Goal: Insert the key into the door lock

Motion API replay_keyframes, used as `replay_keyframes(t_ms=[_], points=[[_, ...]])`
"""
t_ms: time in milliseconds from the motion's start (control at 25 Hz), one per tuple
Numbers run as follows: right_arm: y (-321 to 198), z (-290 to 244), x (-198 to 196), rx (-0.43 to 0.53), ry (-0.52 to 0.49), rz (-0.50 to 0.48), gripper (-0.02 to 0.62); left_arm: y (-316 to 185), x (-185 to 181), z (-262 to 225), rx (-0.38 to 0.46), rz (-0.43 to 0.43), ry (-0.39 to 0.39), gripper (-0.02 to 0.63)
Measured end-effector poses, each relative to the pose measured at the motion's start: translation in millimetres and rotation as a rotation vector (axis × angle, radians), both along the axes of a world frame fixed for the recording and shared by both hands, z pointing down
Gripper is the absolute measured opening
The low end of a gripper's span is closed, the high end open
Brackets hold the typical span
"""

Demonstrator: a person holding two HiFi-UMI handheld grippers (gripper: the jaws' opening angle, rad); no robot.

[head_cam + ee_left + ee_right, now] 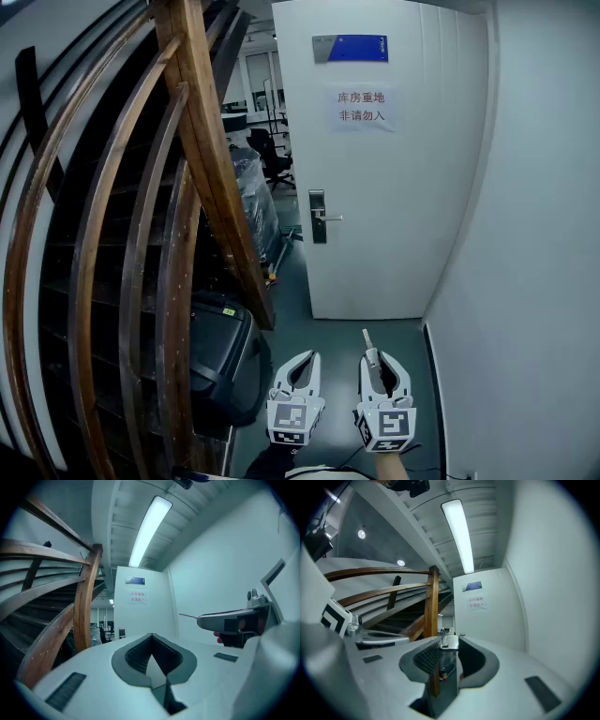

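The white door (394, 169) stands ahead, and its dark lock plate (319, 217) with a lever handle sits on the door's left edge. My right gripper (375, 358) is low in the head view, well short of the door. It points level and is shut on a metal key (368, 339) that sticks out forward past the fingertips. The right gripper view shows the key (449, 641) pinched at the jaw tips. Just left of it, my left gripper (308, 358) has its jaws shut on nothing. The lock plate (122, 632) shows small in the left gripper view.
A curved wooden stair railing (202, 159) fills the left side. A black case (220, 352) stands on the floor under it. A white wall (534, 281) closes the right. A paper notice (361, 109) hangs on the door. Office chairs (272, 155) show through the opening left of the door.
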State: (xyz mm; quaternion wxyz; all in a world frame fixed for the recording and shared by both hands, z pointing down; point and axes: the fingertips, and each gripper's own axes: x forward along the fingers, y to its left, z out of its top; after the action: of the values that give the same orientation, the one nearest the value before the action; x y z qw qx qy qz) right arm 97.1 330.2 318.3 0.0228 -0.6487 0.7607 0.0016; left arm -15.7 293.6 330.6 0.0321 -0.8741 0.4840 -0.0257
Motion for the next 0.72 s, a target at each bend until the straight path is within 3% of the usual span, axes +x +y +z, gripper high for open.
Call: replay_keyframes(t_ms=[720], points=[[9,14,21,-0.029,-0.034,-0.023,0.117,9,15,14,-0.038,-0.052,-0.002,0.003]])
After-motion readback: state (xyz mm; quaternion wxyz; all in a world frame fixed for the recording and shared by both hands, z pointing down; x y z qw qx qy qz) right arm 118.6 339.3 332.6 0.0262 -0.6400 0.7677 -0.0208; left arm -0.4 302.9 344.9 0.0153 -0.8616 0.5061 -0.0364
